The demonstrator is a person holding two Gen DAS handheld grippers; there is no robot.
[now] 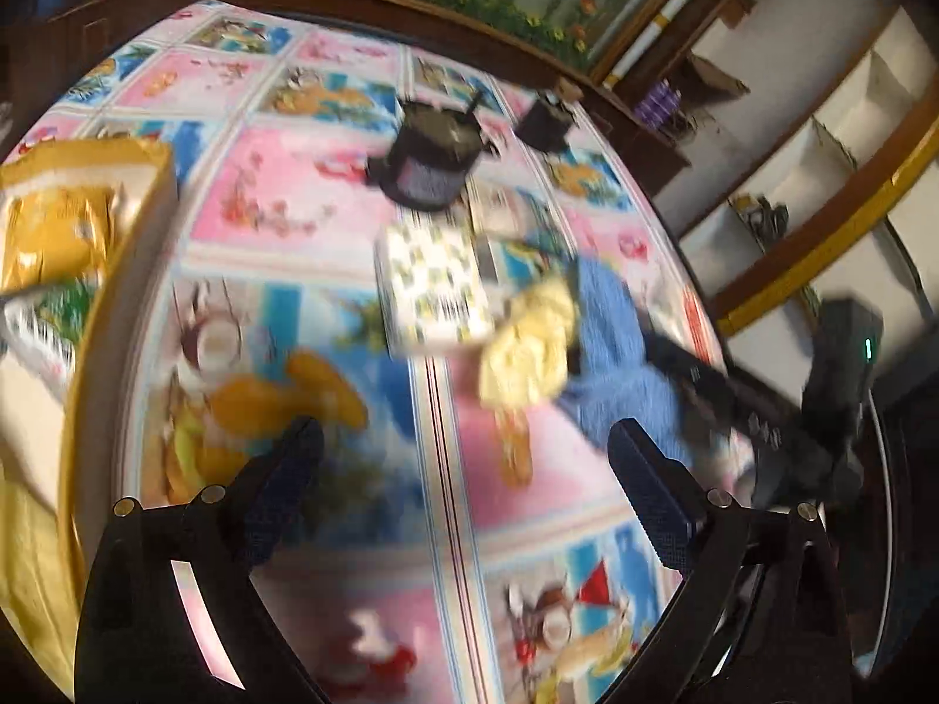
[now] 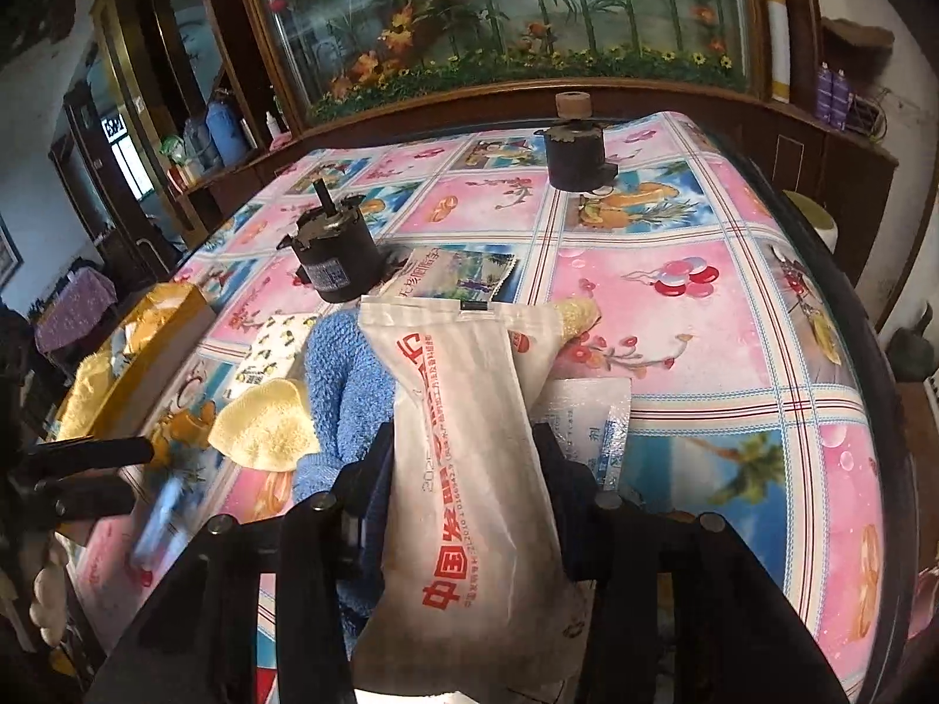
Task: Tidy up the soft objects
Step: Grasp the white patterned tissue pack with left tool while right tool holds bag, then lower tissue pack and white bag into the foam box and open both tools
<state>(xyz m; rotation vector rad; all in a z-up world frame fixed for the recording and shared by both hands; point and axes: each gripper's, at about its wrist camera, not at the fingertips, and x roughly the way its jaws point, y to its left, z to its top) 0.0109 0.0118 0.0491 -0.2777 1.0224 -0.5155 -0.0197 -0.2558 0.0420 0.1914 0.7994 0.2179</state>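
right gripper: fingers clamped on the white pouch, held over the tabletop
left gripper: fingers spread wide, nothing between them
blue towel: on tabletop, yellow cloth on it

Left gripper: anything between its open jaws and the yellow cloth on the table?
Nothing visible. The left gripper hangs open over bare tablecloth, and the yellow cloth lies just beyond its fingertips, resting against the blue towel. The right gripper, shut on the white pouch, sits off to the side.
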